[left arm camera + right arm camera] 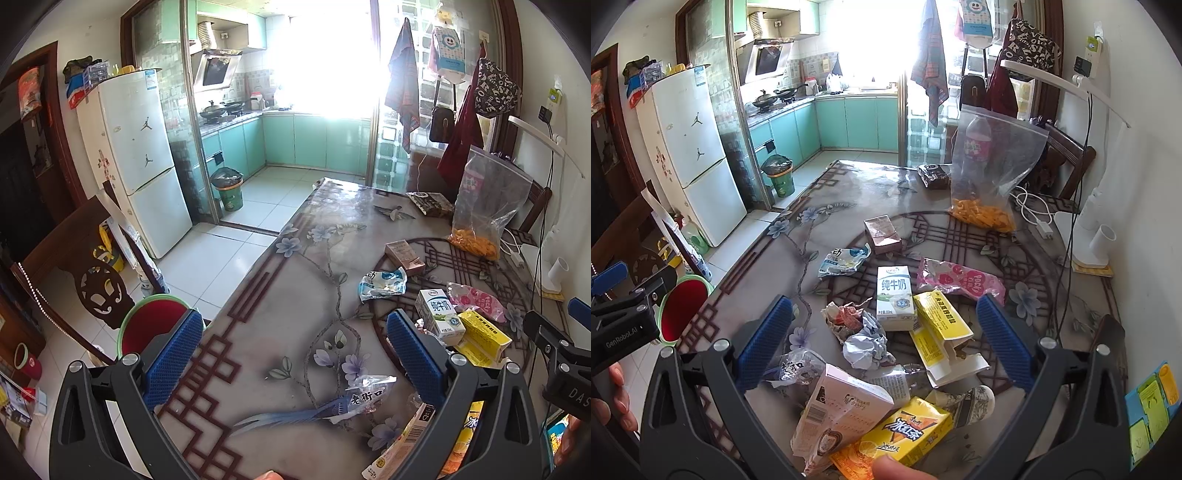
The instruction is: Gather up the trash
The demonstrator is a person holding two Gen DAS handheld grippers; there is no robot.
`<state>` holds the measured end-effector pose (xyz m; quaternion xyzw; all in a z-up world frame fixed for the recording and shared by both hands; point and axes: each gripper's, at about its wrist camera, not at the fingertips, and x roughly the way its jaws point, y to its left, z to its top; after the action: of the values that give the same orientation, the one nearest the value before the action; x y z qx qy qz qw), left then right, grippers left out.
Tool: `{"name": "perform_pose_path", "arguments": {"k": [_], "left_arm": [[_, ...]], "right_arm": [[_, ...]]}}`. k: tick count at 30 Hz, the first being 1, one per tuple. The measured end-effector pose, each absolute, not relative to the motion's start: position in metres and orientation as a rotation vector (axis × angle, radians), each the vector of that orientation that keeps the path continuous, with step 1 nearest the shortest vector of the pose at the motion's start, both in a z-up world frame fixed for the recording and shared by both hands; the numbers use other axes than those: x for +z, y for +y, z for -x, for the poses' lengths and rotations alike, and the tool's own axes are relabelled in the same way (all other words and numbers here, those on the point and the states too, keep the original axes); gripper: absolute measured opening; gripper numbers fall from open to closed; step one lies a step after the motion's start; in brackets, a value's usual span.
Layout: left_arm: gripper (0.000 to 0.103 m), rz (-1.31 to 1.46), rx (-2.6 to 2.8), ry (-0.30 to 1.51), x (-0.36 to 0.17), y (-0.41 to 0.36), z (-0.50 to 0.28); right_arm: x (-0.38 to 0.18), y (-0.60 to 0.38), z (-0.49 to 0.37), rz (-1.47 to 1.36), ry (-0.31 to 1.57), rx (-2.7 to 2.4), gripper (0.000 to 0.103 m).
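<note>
- Right tongs (882,336) apart, empty, held over the near middle of the desk (798,236); the trash heap sits straight ahead, right between the blue pads.
- Nearest candidate for the right tongs: crumpled paper wad (862,341), just ahead and centred in the gap; no real long axis, should squash when pinched.
- Milk carton (894,297) stands upright just behind the wad, touching the torn yellow box (940,332), which lies flat with its long axis running toward the camera and slightly right.
- Pink box (842,410) and yellow tea carton (905,432) lie below the pads, closest to the camera; probably too close in to pinch without pulling back.
- Left tongs (295,354) also apart and empty, further left over barer desk; only a clear wrapper (365,397) lies between its pads, the heap is off to its right.
- So the right tongs are nearer the main pile, and the left is nearer the clear wrapper and the blue-white packet (382,284) ahead of it.
- Pink wrapper (960,278) and small brown box (882,232) lie further back, well apart from both tongs.
- Red bowl with green rim (683,310) sits by the desk's left edge, near the left tongs; possibly the collecting bin, hard to tell.
</note>
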<state>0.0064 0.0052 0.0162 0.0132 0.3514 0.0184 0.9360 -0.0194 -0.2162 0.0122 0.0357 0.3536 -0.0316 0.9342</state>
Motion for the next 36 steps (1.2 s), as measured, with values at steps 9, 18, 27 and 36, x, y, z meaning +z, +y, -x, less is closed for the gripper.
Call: {"name": "perform_pose_path", "arguments": {"k": [9, 18, 27, 36], "left_arm": [[0.095, -0.025, 0.049, 0.720, 0.015, 0.013, 0.000], [0.095, -0.022, 0.053, 0.727, 0.014, 0.015, 0.002], [0.095, -0.016, 0.047, 0.731, 0.014, 0.015, 0.000], [0.095, 0.016, -0.036, 0.678, 0.021, 0.014, 0.006]], "right_arm": [[0.013, -0.211, 0.022, -0.065, 0.720, -0.061, 0.099], [0.014, -0.206, 0.021, -0.057, 0.731, -0.052, 0.099], [0.013, -0.213, 0.019, -0.098, 0.738, -0.061, 0.099], [0.008, -0.221, 0.020, -0.158, 0.766, 0.008, 0.098]]}}
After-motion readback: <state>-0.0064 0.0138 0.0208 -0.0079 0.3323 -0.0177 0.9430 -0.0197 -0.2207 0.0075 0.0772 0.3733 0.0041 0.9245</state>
